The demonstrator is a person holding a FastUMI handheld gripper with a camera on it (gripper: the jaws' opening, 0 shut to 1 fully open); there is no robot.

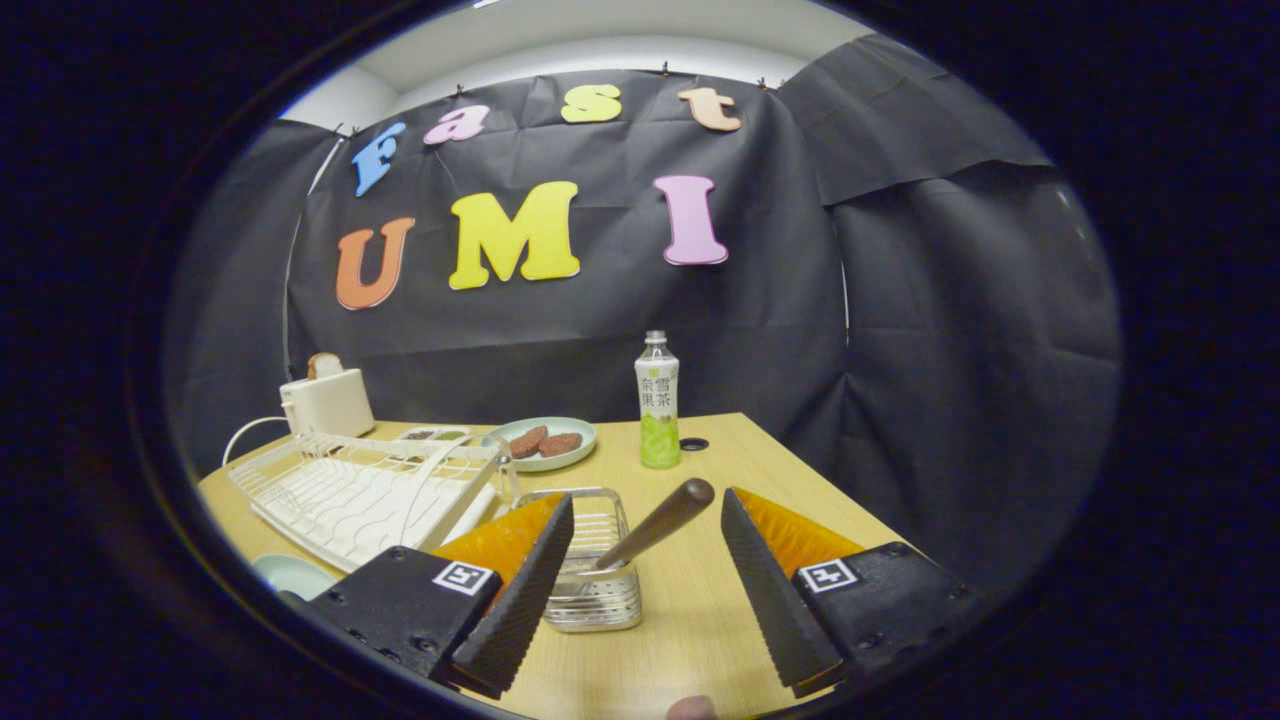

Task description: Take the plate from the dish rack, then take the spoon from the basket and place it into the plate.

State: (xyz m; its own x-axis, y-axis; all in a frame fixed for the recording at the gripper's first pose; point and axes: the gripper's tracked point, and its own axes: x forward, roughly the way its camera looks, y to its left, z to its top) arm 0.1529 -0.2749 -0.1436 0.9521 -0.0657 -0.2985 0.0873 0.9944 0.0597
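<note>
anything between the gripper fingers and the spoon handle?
No. In the gripper view the hand-held gripper is open and the spoon sticks up from the basket between its fingers, untouched.

A staged booth: black cloth wall [760, 330] behind a wooden table [760, 470] with kitchenware

On the desk [760, 470] I see the basket [592, 570] just ahead, between my hand-held gripper [640, 585] fingers, which stand apart, the spoon [655, 525] leaning in it. Left lies the dish rack [360, 490], toaster [327, 400] behind; the bottle [658, 400] stands beyond.
</note>
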